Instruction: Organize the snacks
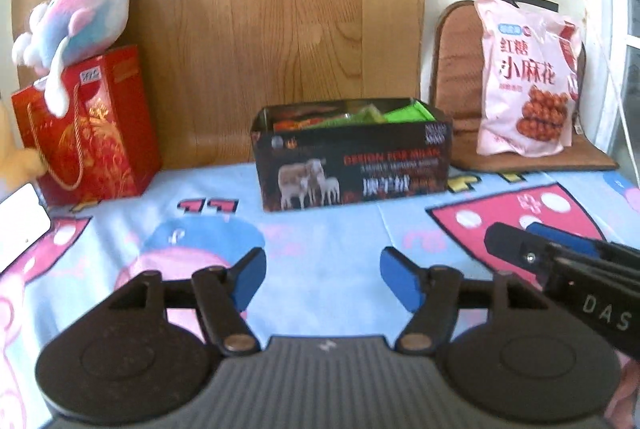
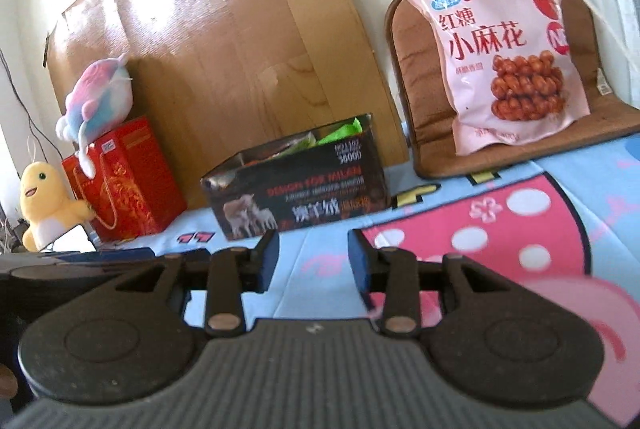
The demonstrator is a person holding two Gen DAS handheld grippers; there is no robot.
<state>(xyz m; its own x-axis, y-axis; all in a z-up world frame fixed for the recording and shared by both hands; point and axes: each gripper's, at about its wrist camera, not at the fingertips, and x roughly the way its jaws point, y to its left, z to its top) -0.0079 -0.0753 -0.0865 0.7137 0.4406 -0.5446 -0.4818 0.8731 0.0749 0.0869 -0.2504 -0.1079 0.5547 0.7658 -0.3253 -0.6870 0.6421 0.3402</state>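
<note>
A dark open box point(image 1: 352, 161) point(image 2: 296, 185) printed with sheep stands on the cartoon cloth, with green and orange snack packets point(image 1: 404, 114) point(image 2: 340, 131) inside it. A large pink snack bag point(image 1: 528, 77) point(image 2: 504, 49) leans upright on a brown cushion at the right. My left gripper point(image 1: 322, 279) hovers open over the cloth in front of the box, nothing between its blue pads. My right gripper point(image 2: 312, 261) is open too and empty, with the box ahead to its left. Its black fingers point(image 1: 516, 245) show at the right of the left wrist view.
A red gift bag point(image 1: 88, 133) point(image 2: 124, 181) stands at the left with a pastel plush toy point(image 1: 80, 17) point(image 2: 100, 97) on top. A yellow plush point(image 2: 44, 205) sits beside it. A wooden board point(image 1: 280, 29) leans on the wall behind. The brown cushion point(image 1: 460, 77) point(image 2: 416, 69) props the pink bag.
</note>
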